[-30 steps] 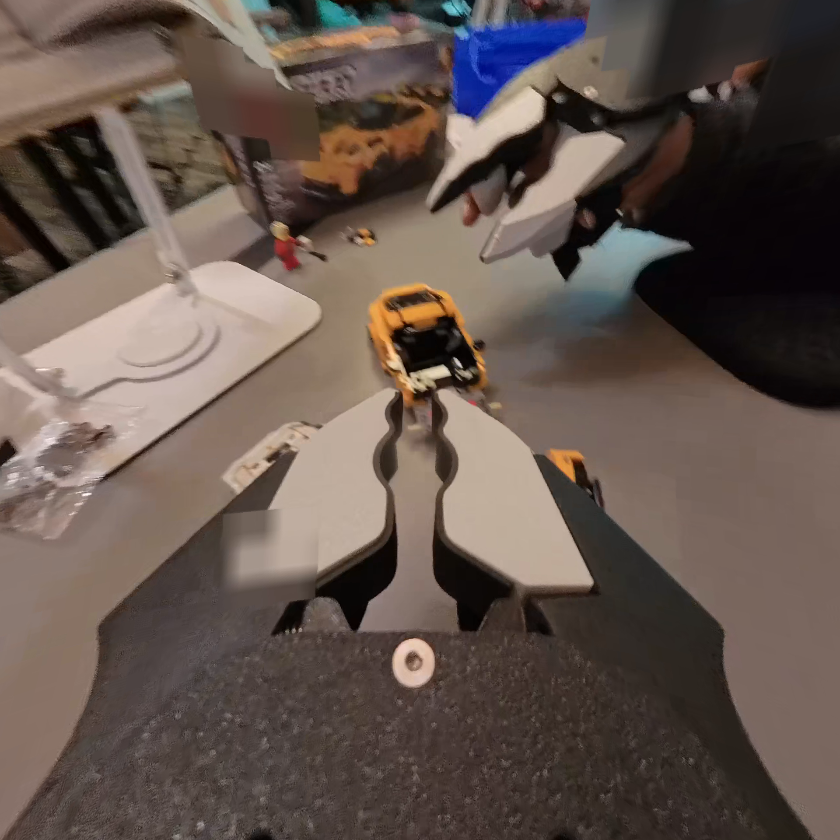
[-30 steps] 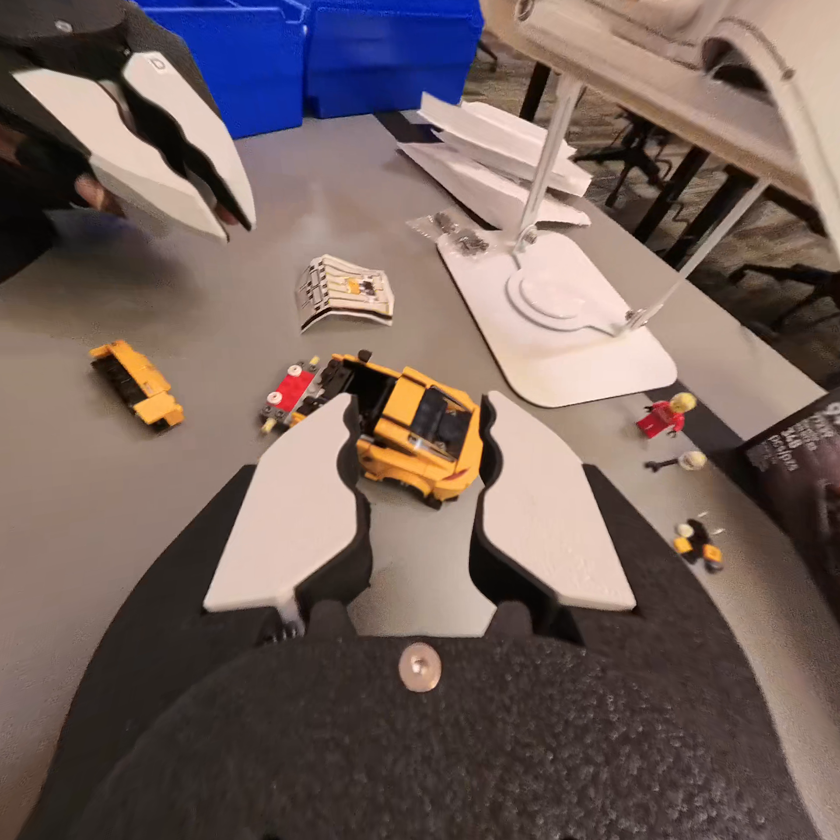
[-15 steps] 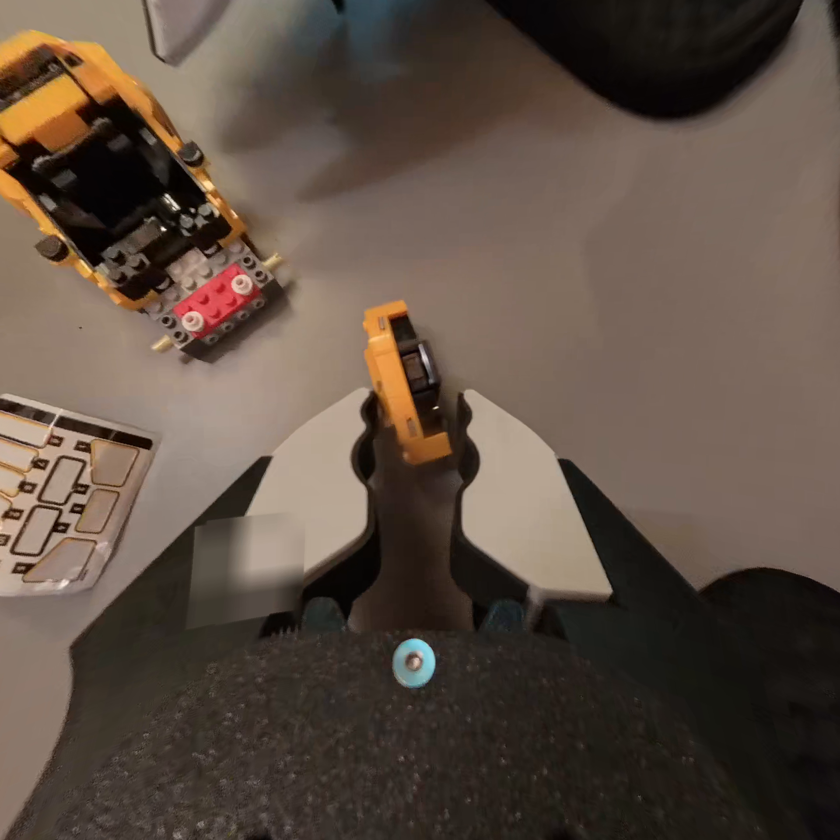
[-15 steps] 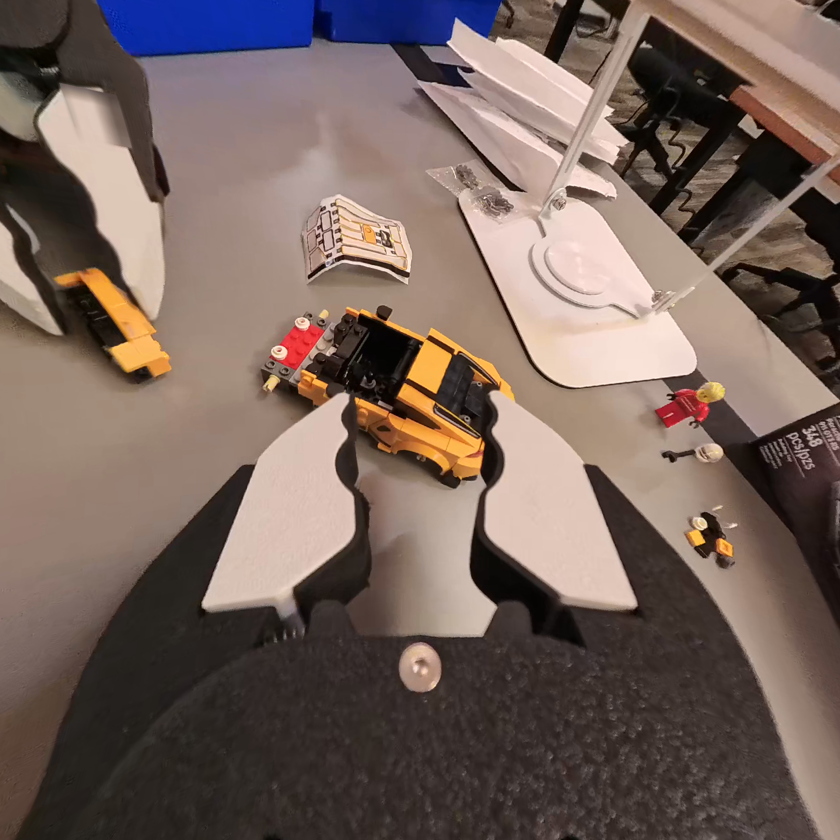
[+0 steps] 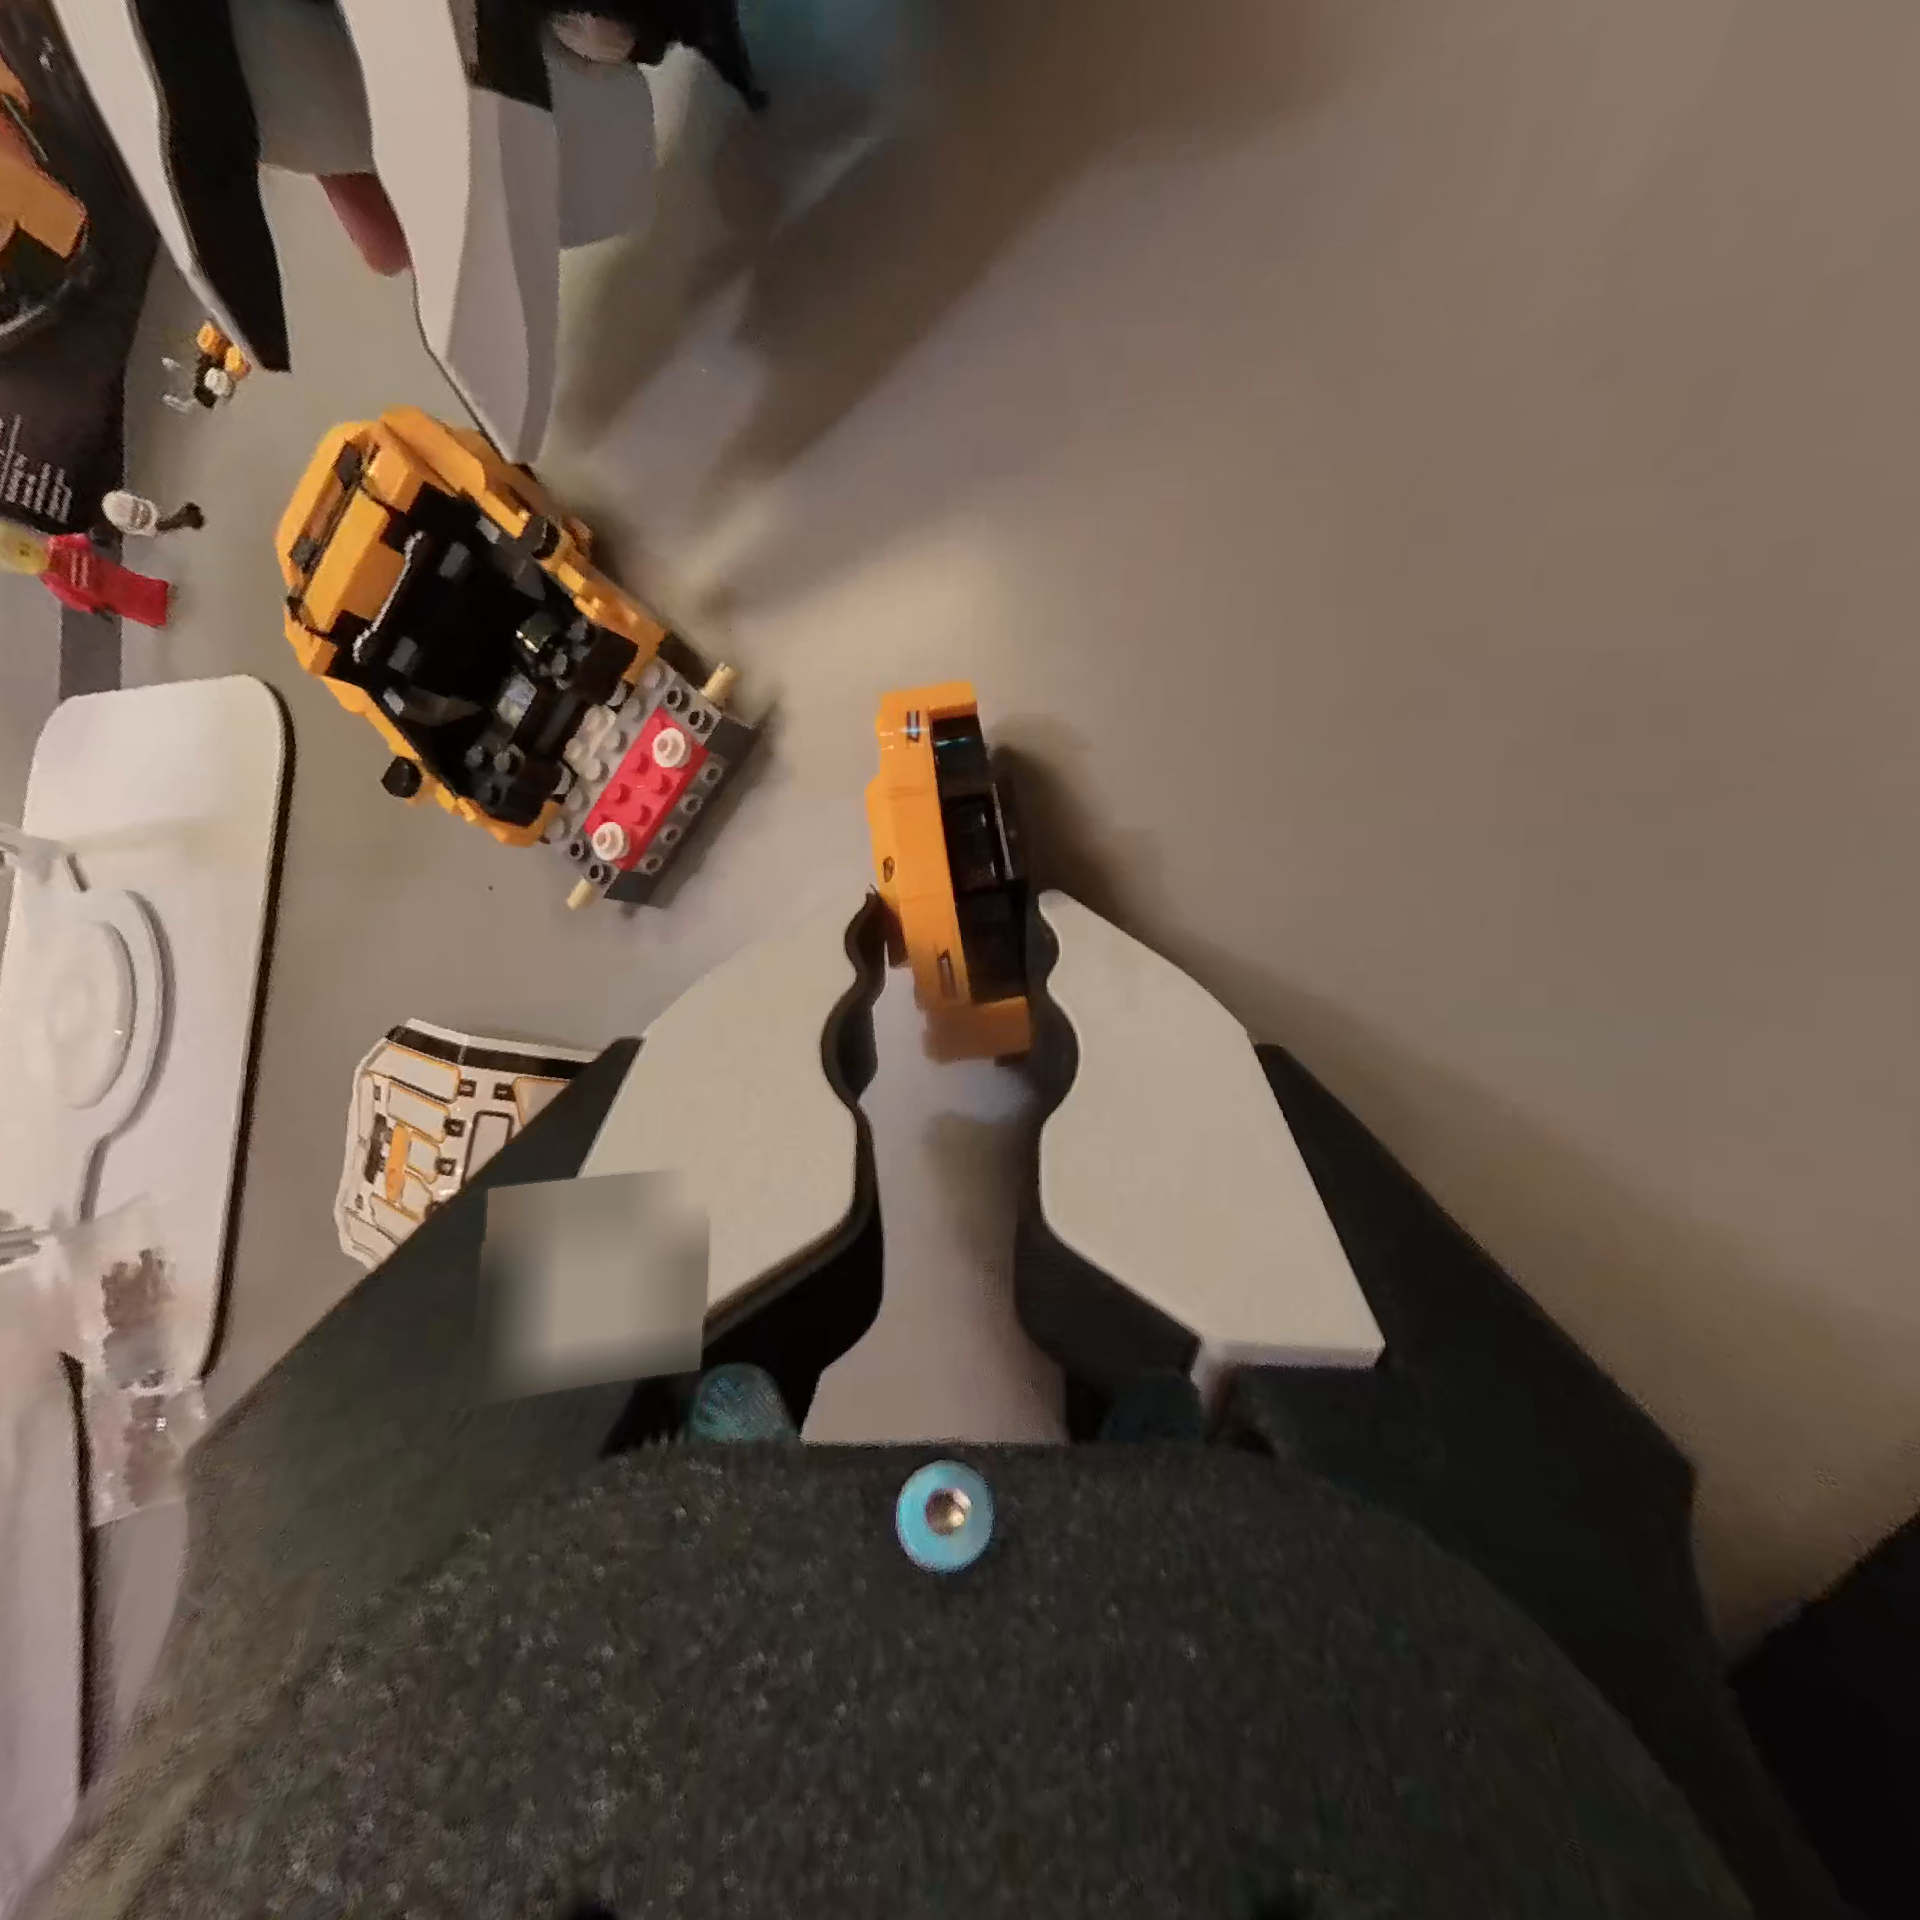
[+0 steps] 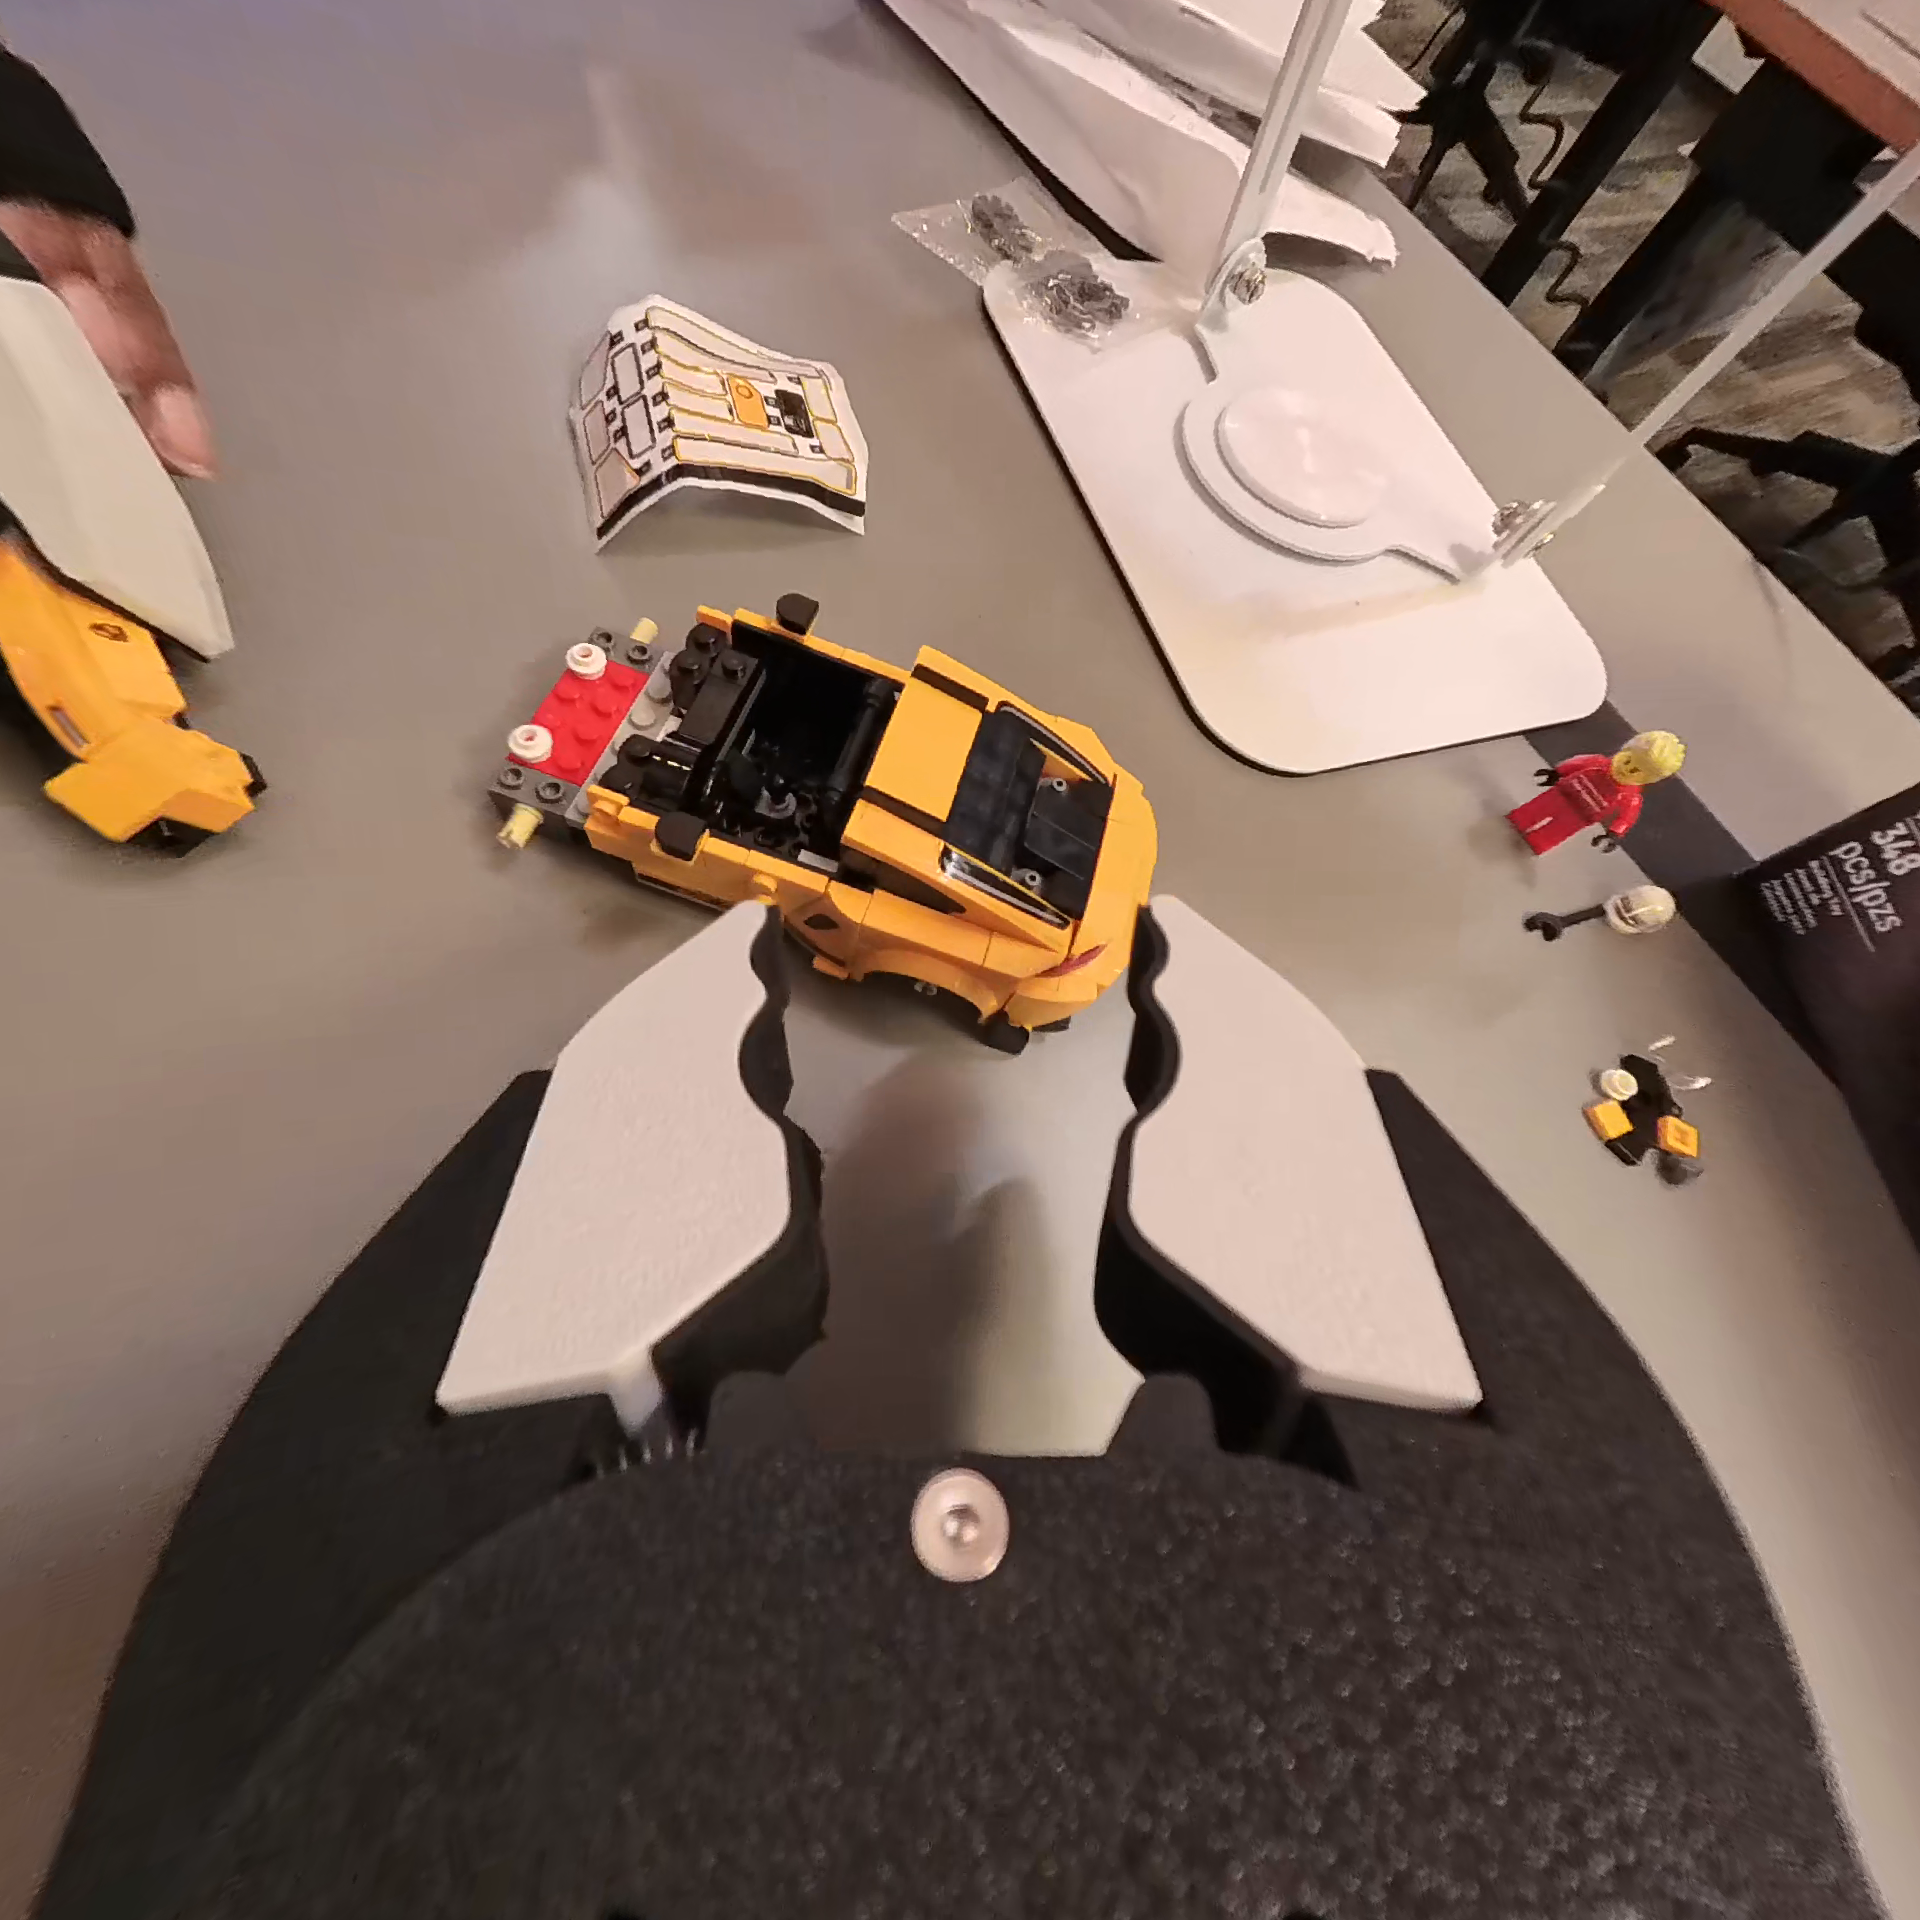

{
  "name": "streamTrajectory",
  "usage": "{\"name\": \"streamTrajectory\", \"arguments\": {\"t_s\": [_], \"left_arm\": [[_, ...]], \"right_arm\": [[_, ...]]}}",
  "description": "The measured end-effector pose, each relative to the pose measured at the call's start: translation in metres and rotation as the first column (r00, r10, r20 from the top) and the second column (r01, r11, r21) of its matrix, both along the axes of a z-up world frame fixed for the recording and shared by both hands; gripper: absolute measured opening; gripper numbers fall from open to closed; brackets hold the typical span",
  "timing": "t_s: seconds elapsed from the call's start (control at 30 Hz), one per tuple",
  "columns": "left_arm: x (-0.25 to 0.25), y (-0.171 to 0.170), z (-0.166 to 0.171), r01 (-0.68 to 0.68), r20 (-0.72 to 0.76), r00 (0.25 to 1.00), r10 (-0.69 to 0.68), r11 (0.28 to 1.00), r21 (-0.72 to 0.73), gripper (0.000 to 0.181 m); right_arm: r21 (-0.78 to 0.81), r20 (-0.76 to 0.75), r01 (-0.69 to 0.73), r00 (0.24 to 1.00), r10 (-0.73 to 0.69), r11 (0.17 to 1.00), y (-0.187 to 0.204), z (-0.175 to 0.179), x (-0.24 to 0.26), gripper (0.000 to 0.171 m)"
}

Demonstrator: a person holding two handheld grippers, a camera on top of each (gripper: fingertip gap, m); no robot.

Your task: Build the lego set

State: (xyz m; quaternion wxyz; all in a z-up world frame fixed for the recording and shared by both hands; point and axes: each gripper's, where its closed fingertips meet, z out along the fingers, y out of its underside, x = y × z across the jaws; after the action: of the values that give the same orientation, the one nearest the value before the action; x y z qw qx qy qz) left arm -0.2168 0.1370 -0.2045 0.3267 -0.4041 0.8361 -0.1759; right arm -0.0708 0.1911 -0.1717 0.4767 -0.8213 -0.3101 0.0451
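A partly built orange Lego car (image 6: 831, 800) stands on the grey table, its red plate end (image 6: 582, 707) bare; it also shows in the left wrist view (image 5: 468, 644). A loose orange and black car section (image 5: 945, 862) lies to its side (image 6: 114, 727). My left gripper (image 5: 956, 914) has its fingers pressed on both sides of that section, which rests on the table; one finger (image 6: 104, 499) shows in the right wrist view. My right gripper (image 6: 956, 920) is open, its fingertips either side of the car's rear corner, apart from it; it also shows in the left wrist view (image 5: 405, 395).
A curled sticker sheet (image 6: 717, 416) lies behind the car. A white stand base (image 6: 1299, 499) with a bag of small parts (image 6: 1049, 260) is at the back right. A red minifigure (image 6: 1590, 800), a helmet with wrench (image 6: 1621, 914), small loose parts (image 6: 1642, 1122) and a black box (image 6: 1849, 935) lie right. The red minifigure (image 6: 1590, 800) lies some 15 cm from my right tips, 30 cm from my left tips. It is also in sight in the left wrist view (image 5: 81, 566).
My left gripper dropped from looking across the table onto the orange section, its fingers now against it. My right gripper moved closer to the car's rear, still open.
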Motion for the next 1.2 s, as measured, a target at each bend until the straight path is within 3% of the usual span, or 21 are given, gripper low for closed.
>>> {"name": "streamTrajectory", "arguments": {"t_s": [0.3,0.43,0.53,0.67,0.83,0.93,1.2], "left_arm": [[-0.003,-0.014,0.003,0.085,0.012,0.996,-0.087,0.989,0.121,0.028],[-0.003,-0.030,0.012,0.100,0.065,0.993,-0.096,0.993,-0.066,0.042],[-0.004,-0.044,0.028,0.094,0.092,0.994,-0.063,0.918,-0.386,0.049],[-0.006,-0.027,0.025,-0.010,0.042,0.998,0.038,0.851,-0.525,0.047],[-0.012,-0.033,0.006,-0.051,-0.074,0.997,0.015,0.859,-0.510,0.048],[-0.015,-0.032,-0.004,-0.060,-0.117,0.993,0.007,0.889,-0.454,0.040],[-0.018,-0.022,-0.003,-0.055,-0.089,0.996,0.020,0.910,-0.411,0.040]], "right_arm": [[0.003,0.016,0.009,1.000,-0.009,1.000,0.001,-0.004,0.003,0.062],[0.009,-0.003,0.014,1.000,-0.014,1.000,0.002,-0.001,0.003,0.061],[0.008,-0.023,0.012,1.000,-0.012,1.000,0.002,0.000,0.003,0.061],[0.010,-0.071,0.015,0.997,-0.015,1.000,0.002,0.005,0.003,0.060],[0.006,-0.109,0.020,0.994,-0.019,1.000,0.003,0.007,0.004,0.059],[-0.005,-0.100,0.020,0.995,-0.020,1.000,0.003,0.003,0.005,0.059],[-0.094,-0.110,0.016,0.994,-0.026,0.995,0.000,-0.008,0.002,0.066]]}}
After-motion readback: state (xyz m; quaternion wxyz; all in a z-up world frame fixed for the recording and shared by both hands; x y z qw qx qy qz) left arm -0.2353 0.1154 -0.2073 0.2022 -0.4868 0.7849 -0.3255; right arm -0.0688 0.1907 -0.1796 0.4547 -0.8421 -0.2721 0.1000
